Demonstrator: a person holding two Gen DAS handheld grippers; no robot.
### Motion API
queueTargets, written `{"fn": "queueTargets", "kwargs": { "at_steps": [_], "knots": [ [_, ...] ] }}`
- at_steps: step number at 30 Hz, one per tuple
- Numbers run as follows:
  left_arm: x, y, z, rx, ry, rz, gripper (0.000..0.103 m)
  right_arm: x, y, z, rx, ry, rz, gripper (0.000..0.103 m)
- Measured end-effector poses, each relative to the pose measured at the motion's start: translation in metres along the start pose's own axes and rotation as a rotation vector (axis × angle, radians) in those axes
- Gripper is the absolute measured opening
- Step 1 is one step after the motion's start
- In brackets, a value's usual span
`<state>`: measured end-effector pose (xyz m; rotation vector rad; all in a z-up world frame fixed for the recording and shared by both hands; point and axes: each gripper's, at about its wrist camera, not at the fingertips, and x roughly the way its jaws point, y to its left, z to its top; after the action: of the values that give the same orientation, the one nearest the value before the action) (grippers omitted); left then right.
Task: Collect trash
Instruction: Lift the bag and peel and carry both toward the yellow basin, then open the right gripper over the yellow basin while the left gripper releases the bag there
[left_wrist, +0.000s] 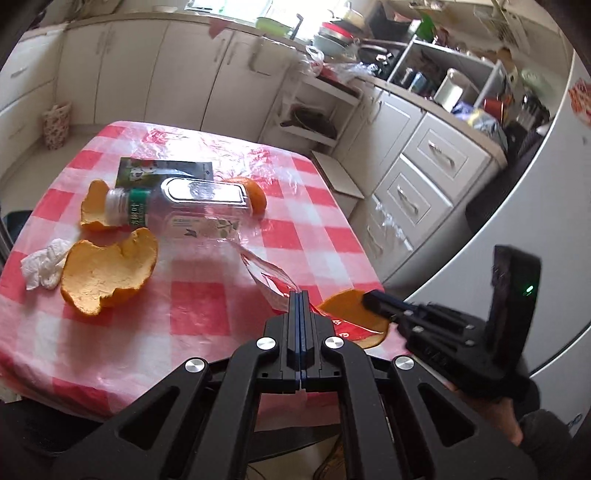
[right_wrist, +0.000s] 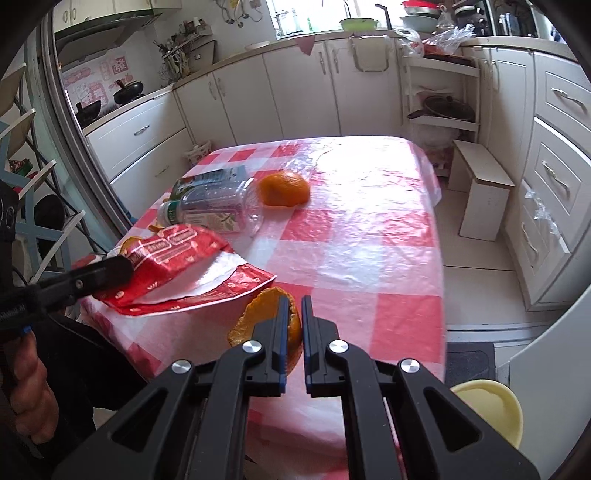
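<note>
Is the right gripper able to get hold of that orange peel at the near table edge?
Probably yes. The right gripper is slightly open with the orange peel right at its fingertips, apparently partly between them. The red wrapper, held by the left gripper, lies beside it, not blocking.

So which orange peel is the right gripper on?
The peel at the table's near edge, beside the red wrapper. The right gripper straddles its rim, jaws not closed. The other peels lie by the bottle.

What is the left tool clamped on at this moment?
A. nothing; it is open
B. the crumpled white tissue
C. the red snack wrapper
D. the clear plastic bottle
C. The left tool has its jaws closed on the edge of the red snack wrapper, lifting it off the checked tablecloth, while the plastic bottle and the tissue lie untouched.
</note>
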<state>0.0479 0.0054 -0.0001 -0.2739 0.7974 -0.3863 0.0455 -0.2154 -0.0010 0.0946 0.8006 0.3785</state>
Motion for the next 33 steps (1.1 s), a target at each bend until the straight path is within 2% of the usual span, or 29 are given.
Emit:
{"fn": "queueTargets", "kwargs": {
  "at_steps": [11, 18, 22, 28, 33],
  "knots": [
    [0.004, -0.031, -0.006, 0.106, -0.001, 0.033, 0.0, -0.028, -0.033, -0.008, 0.056, -0.037, -0.065, 0.007],
    [0.002, -0.059, -0.006, 0.157, -0.013, -0.002, 0.0, -0.055, -0.069, -0.02, 0.112, -0.07, -0.168, 0.007],
    [-0.002, -0.084, -0.008, 0.176, -0.025, -0.058, 0.0, -0.071, -0.093, -0.033, 0.147, -0.07, -0.27, 0.007],
    [0.005, -0.131, -0.018, 0.212, -0.003, -0.139, 0.0, -0.077, -0.13, -0.052, 0.198, -0.004, -0.42, 0.007],
    [0.013, -0.165, -0.031, 0.243, 0.029, -0.185, 0.0, -0.062, -0.15, -0.069, 0.258, 0.114, -0.463, 0.01]
  ]
}}
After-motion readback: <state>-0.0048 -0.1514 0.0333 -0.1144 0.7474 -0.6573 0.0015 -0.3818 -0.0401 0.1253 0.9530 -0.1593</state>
